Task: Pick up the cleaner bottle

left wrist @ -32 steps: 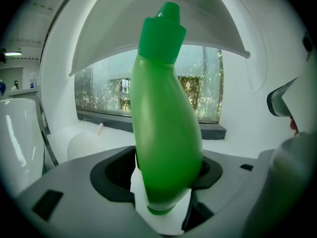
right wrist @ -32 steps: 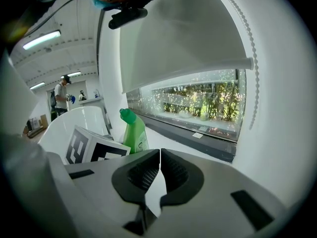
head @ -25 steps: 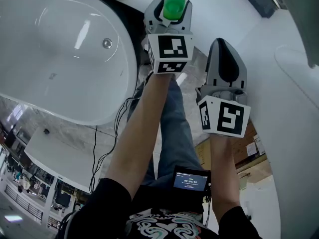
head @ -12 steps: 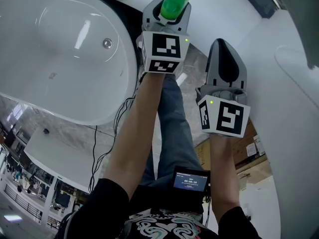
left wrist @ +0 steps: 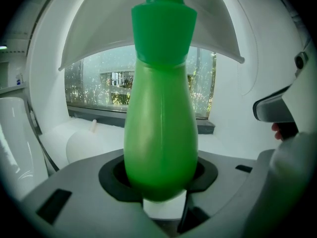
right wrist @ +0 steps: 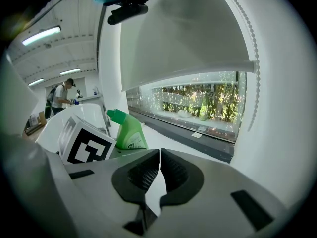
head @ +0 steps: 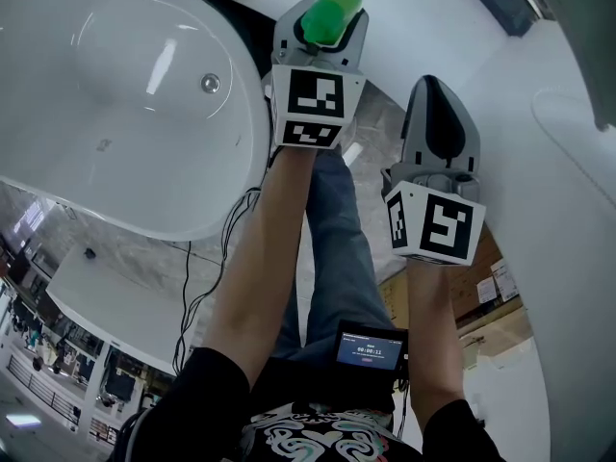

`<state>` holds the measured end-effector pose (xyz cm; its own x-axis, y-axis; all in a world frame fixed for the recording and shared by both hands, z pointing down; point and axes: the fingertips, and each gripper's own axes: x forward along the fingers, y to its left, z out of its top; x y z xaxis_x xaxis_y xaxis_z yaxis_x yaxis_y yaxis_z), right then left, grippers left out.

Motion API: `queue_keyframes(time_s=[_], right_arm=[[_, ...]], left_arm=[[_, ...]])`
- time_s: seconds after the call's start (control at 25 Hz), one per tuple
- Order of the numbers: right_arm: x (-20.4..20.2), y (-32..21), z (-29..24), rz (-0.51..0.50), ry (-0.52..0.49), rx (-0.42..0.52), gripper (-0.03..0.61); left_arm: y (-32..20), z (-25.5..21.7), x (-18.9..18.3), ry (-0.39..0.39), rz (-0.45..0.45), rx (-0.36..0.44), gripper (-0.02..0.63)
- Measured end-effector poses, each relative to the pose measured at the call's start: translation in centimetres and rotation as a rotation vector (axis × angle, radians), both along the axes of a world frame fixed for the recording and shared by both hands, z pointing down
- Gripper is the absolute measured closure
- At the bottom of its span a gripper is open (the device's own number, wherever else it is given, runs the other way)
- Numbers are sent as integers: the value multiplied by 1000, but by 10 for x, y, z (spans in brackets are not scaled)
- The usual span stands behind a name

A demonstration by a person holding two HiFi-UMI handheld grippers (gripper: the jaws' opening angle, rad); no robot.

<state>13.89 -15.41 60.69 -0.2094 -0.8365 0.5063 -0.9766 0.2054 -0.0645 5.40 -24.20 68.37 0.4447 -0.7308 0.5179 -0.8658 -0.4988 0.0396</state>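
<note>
Head view: your left gripper (head: 320, 38) has the green plastic cleaner bottle (head: 330, 10); your right gripper (head: 438, 104) waits beside it, farther off.
Left gripper view: the jaws clamp the bottle's rounded belly, long axis upright, capped neck pointing up. Right gripper view: jaws closed on nothing, bottle off to their left.

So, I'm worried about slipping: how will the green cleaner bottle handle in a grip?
The cleaner bottle looks glossy and rounded, so it may slide in the left gripper, shut on its bulging body. Plastic walls probably flex slightly rather than break. Tall with a narrow cap, it likely tips easily if pushed.
</note>
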Motion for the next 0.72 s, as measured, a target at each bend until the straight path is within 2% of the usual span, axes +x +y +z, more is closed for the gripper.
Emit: queue_keyframes(time_s=[0.4,0.72], right_arm=[[-8,4,-5,2,-1,-3,551],[-12,6,-17,-3,12,13,551]], left_arm=[[15,-13,-14,15,-3,-8,416],[16,-36,-18,46,4,16,417]])
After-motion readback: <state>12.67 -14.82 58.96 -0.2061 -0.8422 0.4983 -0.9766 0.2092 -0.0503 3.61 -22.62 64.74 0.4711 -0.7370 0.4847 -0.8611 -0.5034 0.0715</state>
